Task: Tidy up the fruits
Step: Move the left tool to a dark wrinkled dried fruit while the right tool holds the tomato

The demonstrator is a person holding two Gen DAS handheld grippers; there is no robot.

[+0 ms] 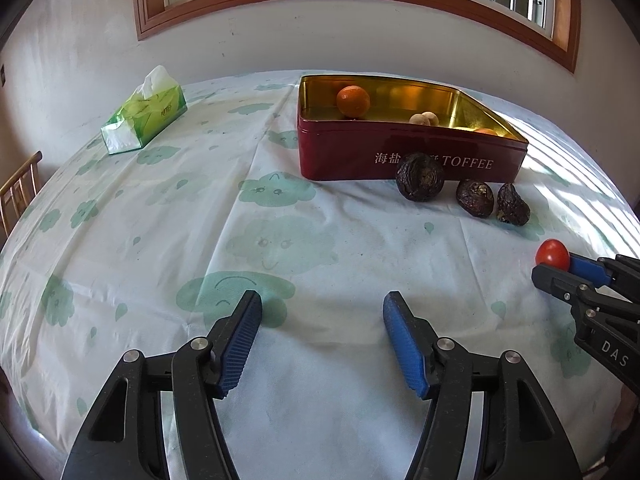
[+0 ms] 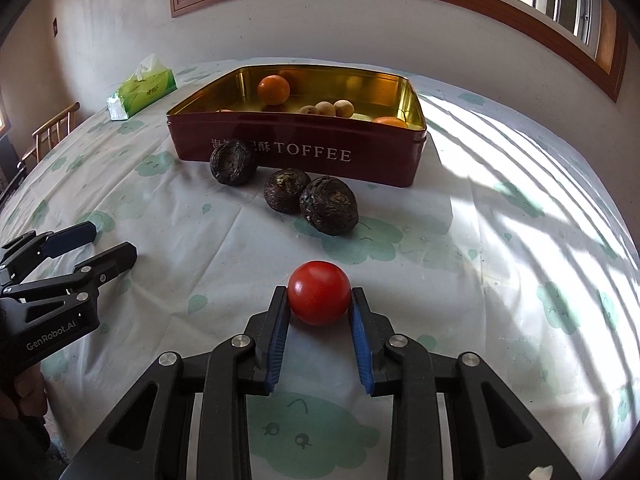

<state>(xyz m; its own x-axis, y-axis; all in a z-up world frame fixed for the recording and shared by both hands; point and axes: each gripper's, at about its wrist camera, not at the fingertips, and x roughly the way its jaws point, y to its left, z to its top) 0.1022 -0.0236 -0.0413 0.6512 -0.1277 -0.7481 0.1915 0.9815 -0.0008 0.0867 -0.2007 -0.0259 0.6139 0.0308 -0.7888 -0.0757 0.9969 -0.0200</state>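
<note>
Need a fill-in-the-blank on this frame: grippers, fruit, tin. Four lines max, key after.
1. The right gripper is shut on the red ____.
2. The left gripper is open and holds ____.
3. ____ dark wrinkled fruits lie on the tablecloth in front of the tin.
4. The word printed in Latin letters on the red tin is ____.

Missing words: tomato; nothing; Three; TOFFEE

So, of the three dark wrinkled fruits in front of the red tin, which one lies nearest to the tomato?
The rightmost dark fruit, seen from the right wrist view. It lies farthest forward from the red tin, closest to the tomato; the other two sit further back and left.
</note>
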